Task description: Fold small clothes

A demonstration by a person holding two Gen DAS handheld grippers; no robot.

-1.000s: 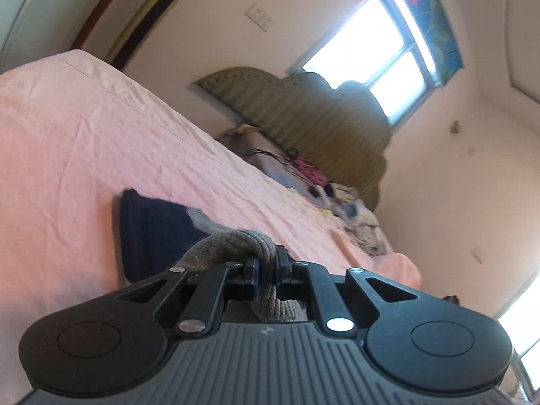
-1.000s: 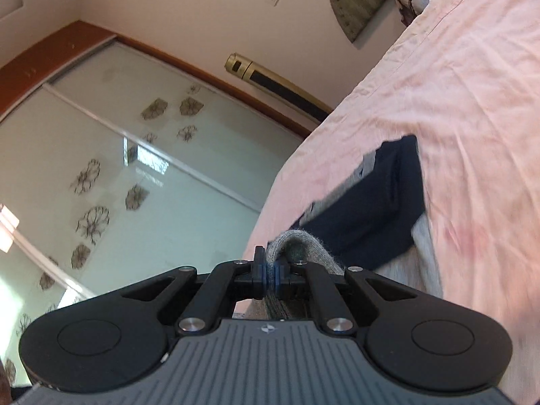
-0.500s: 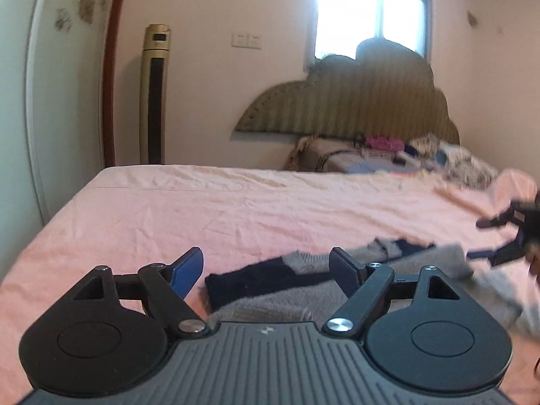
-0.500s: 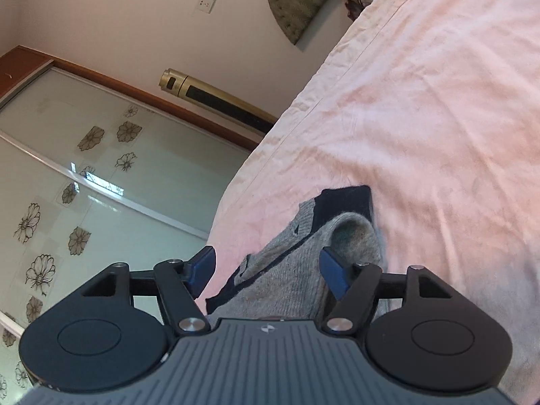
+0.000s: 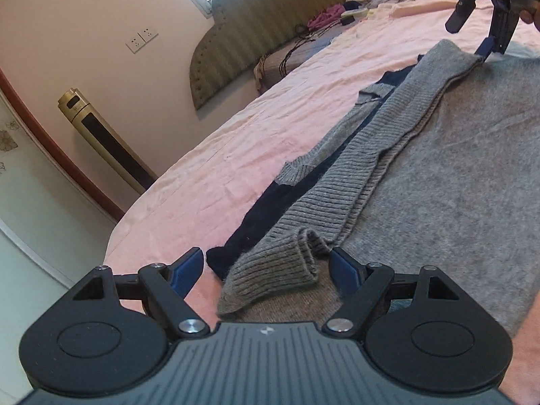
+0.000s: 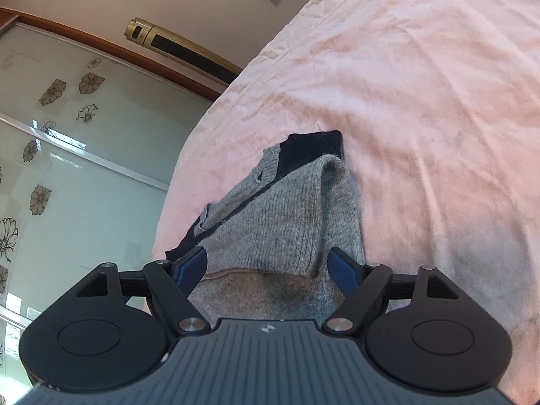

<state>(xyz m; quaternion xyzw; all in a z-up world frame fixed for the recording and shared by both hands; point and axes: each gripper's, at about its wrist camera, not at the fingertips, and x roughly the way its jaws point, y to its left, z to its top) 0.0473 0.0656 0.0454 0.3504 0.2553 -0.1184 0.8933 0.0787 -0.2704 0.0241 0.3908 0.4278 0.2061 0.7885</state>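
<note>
Left tool point(image 5: 266, 266) spread wide, right tool point(image 6: 266, 263) opening, both empty; grey sweater point(image 5: 455, 168) lies lengthwise between them on bed point(image 5: 270, 135).

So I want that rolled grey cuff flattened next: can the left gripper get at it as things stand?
Probably yes. The rolled cuff lies between the left gripper's open fingers, on the grey sweater, with nothing over it.
</note>
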